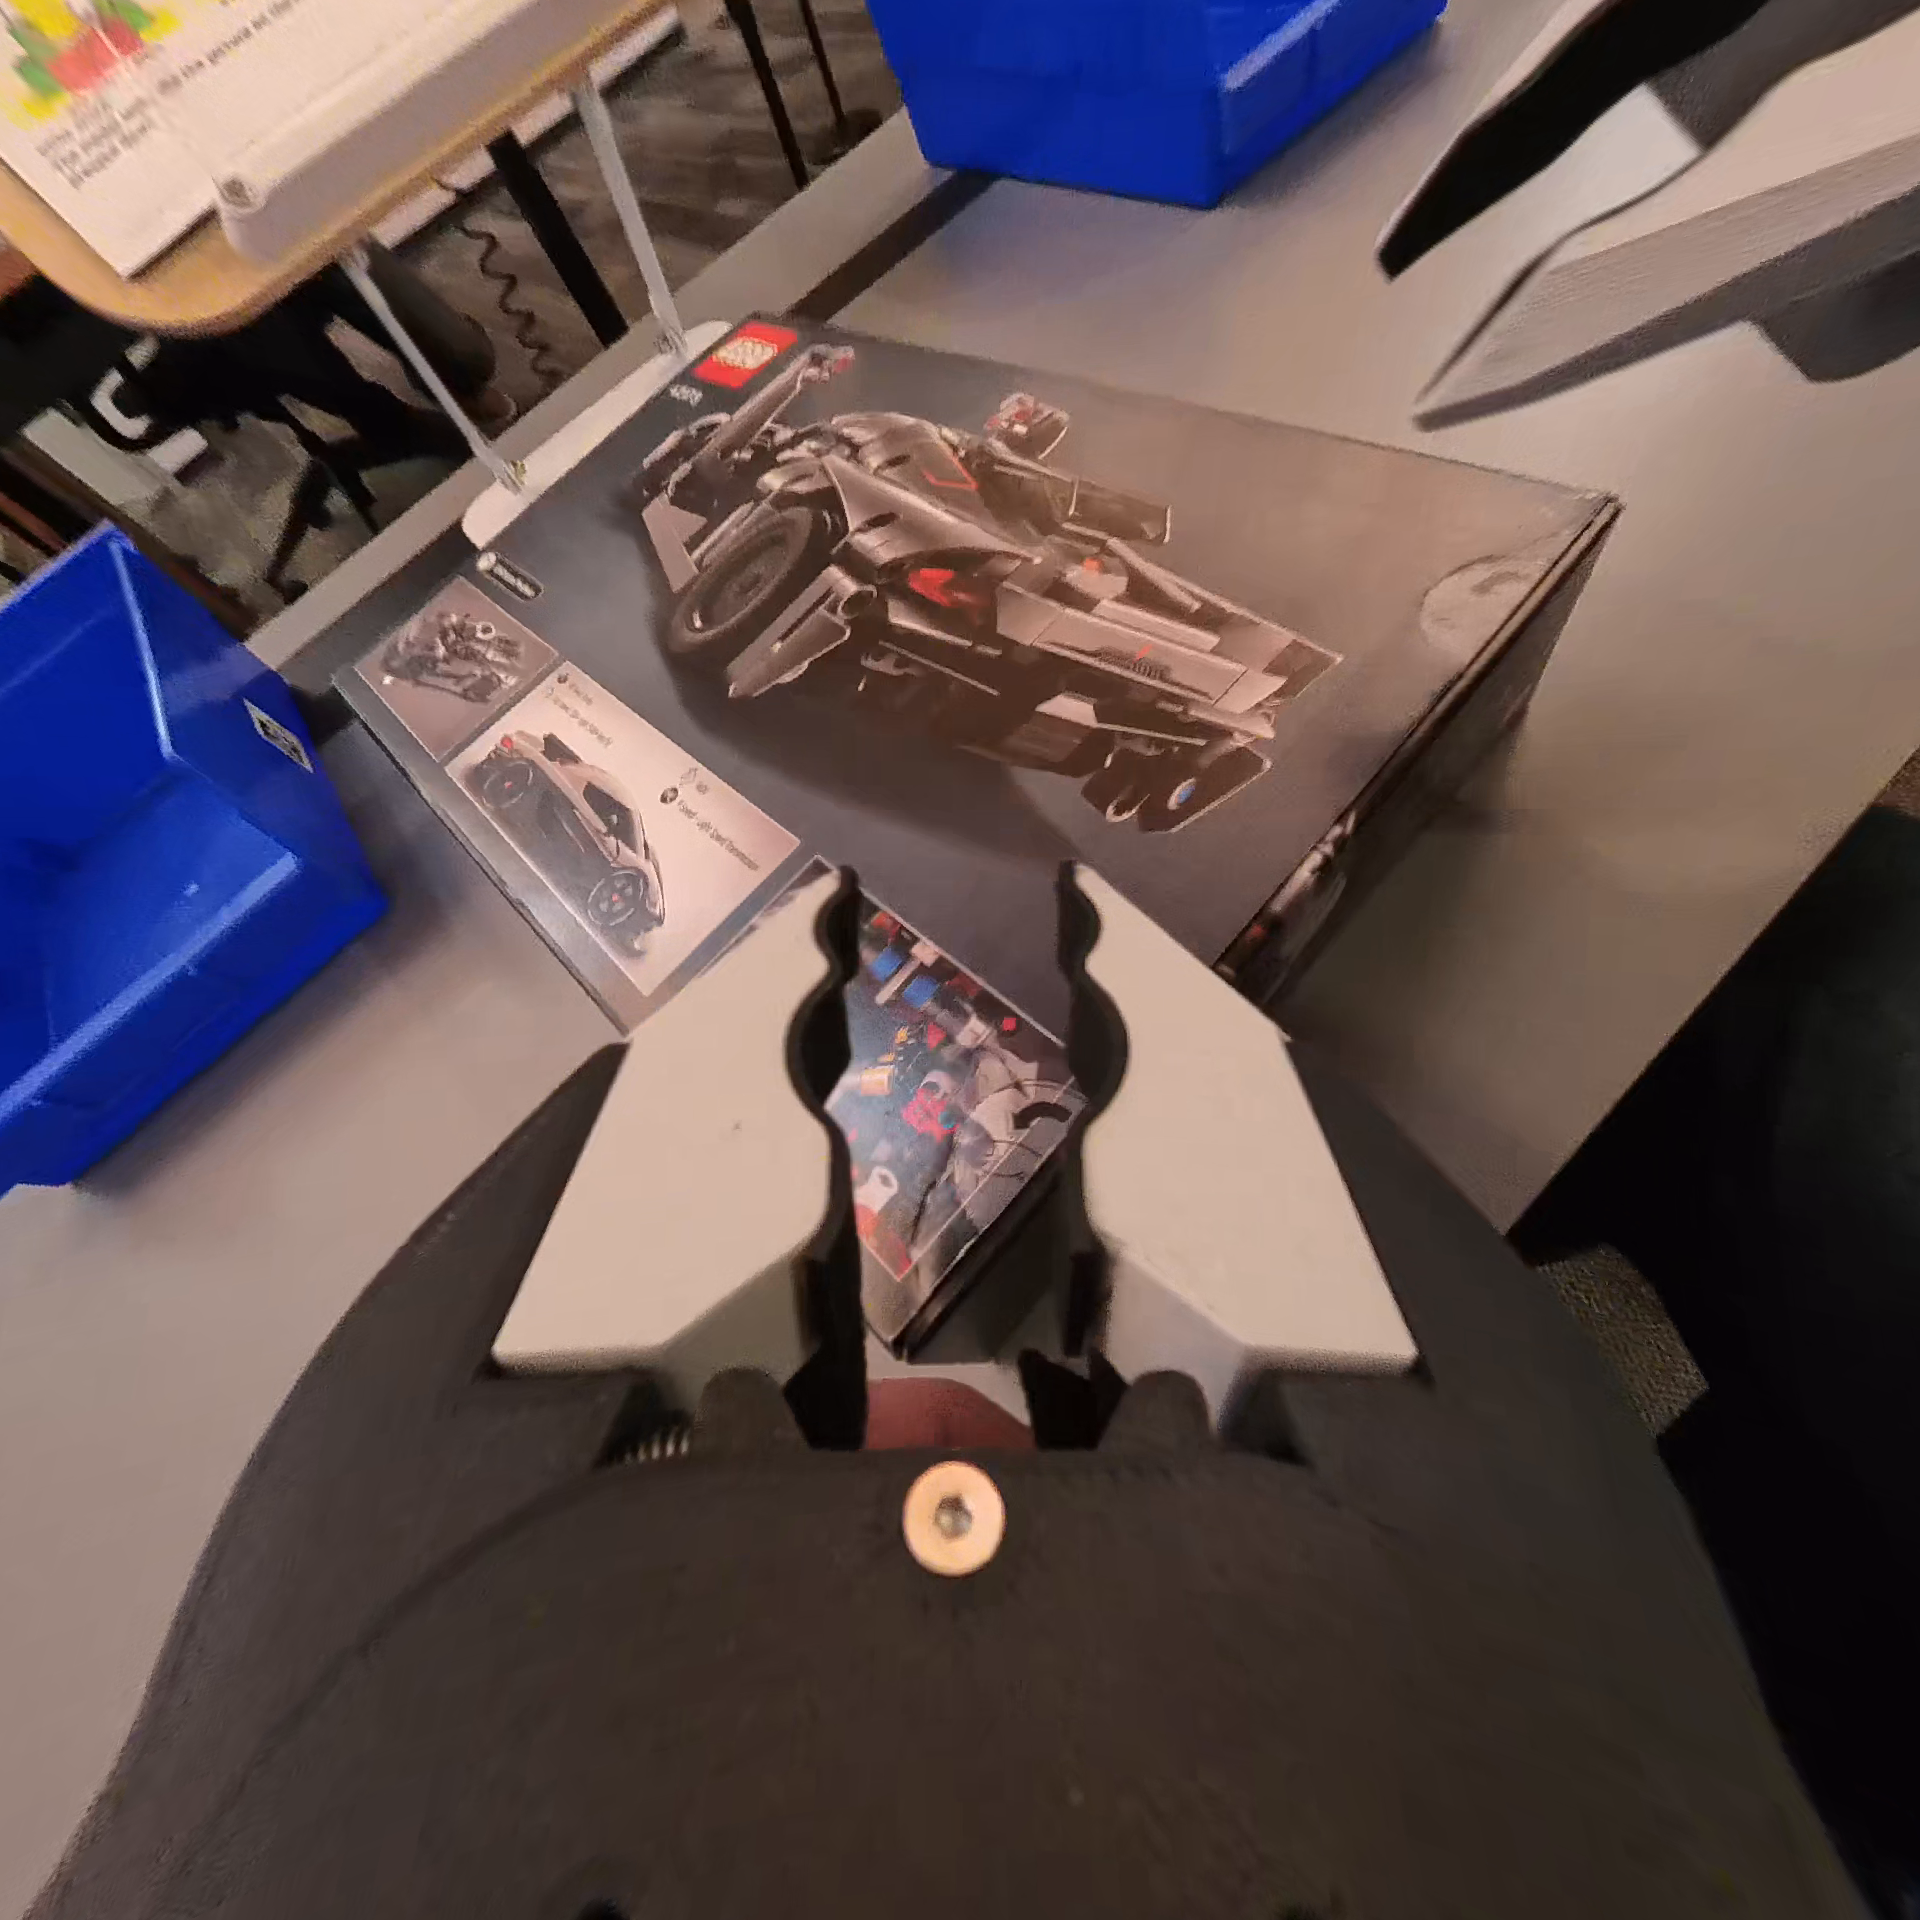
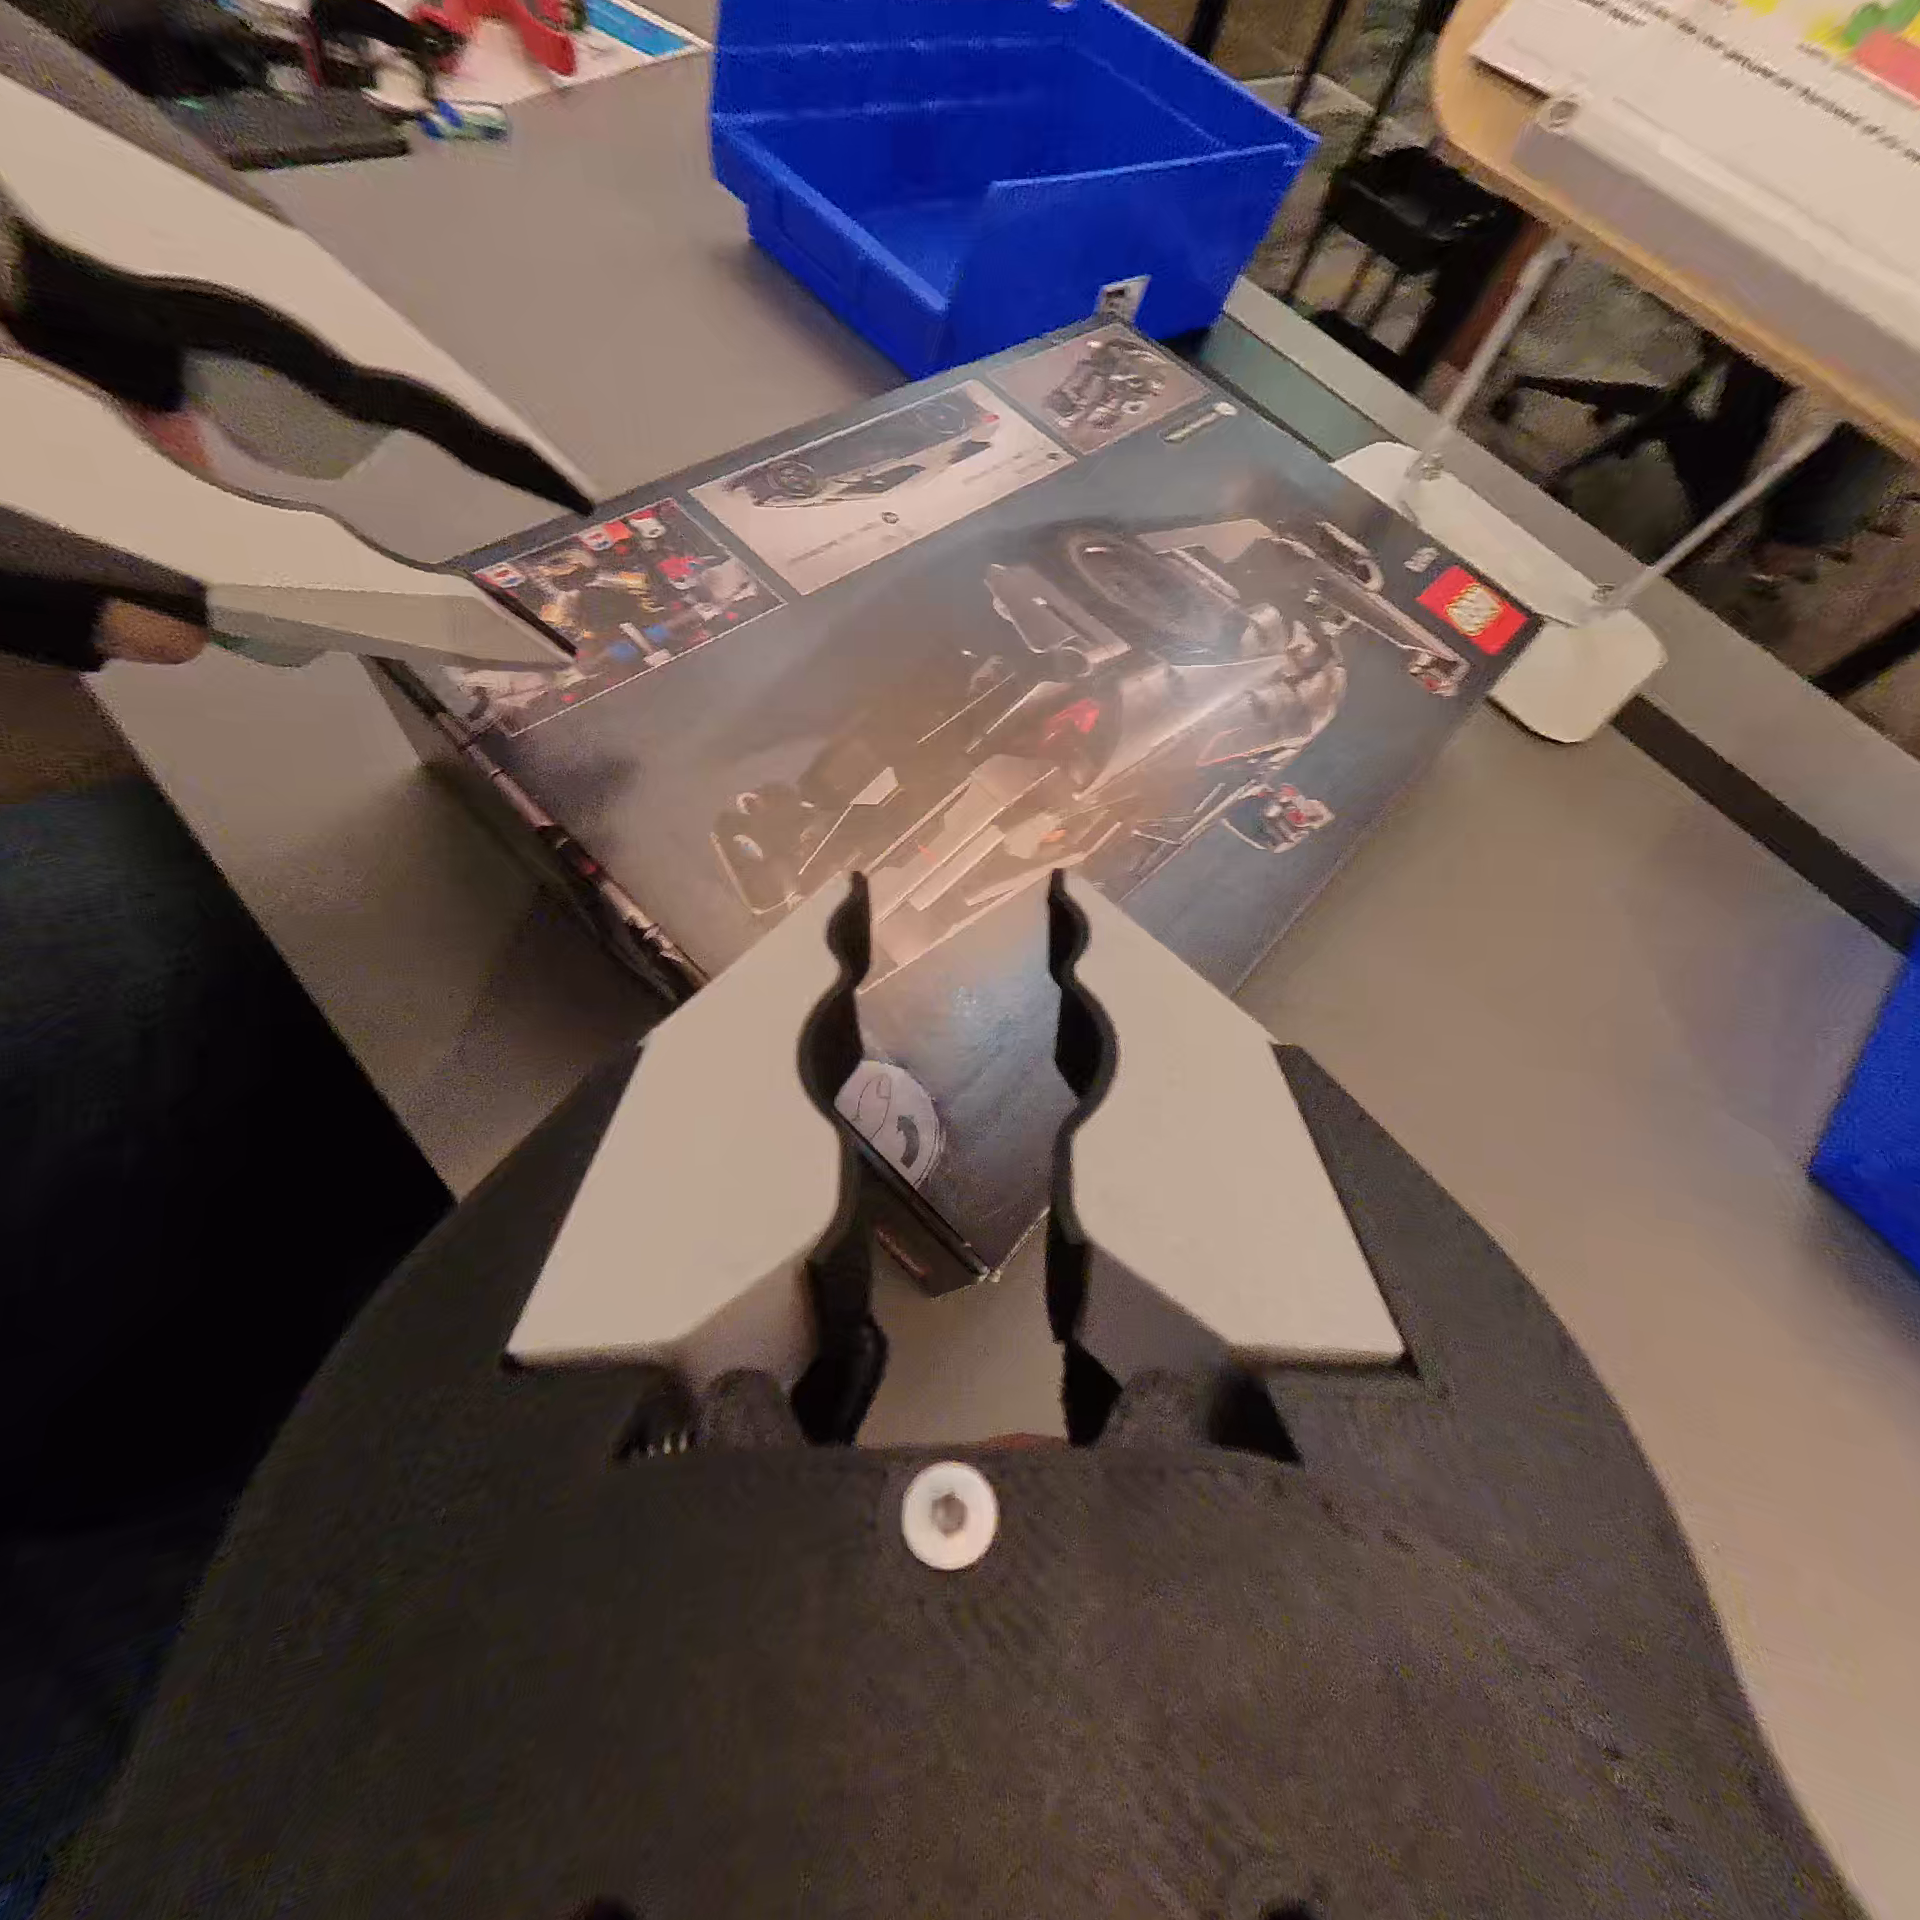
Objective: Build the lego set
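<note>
A dark lego set box (image 1: pixel 1091 644) printed with a black car lies flat on the grey table (image 1: pixel 260 1299). It also shows in the right wrist view (image 2: pixel 987 675). My left gripper (image 1: pixel 961 883) is open and empty, hovering over the box's near left corner; it also shows at the left of the right wrist view (image 2: pixel 577 582). My right gripper (image 2: pixel 956 888) is open and empty above the box's near right corner; it also shows at the top right of the left wrist view (image 1: pixel 1403 332).
A blue bin (image 1: pixel 135 862) stands left of the box and another blue bin (image 2: pixel 987 177) stands behind it. A white stand base (image 2: pixel 1538 644) with thin legs sits at the box's far corner. A wooden table with instruction sheets (image 2: pixel 1714 135) stands beyond.
</note>
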The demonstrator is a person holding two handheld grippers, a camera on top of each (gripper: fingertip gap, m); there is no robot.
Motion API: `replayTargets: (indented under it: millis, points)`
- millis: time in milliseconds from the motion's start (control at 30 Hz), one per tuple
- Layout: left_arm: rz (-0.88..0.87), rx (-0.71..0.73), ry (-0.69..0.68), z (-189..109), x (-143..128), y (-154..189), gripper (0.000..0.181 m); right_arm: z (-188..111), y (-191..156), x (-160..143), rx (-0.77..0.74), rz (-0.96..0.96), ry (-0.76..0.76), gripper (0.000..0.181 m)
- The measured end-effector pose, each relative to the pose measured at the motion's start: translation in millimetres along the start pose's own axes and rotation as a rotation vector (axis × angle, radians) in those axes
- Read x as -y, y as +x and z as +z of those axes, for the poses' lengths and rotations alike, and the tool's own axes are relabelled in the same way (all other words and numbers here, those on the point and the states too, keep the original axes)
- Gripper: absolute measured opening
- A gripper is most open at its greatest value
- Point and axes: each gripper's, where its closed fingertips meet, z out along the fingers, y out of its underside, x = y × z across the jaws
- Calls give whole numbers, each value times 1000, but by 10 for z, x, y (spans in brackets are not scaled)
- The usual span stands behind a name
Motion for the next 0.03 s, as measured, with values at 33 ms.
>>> replayTargets:
  millis: [33]
  points:
    - [0,6,21,-23,42,13,29,-13,-2,36,-35,4,9,20]
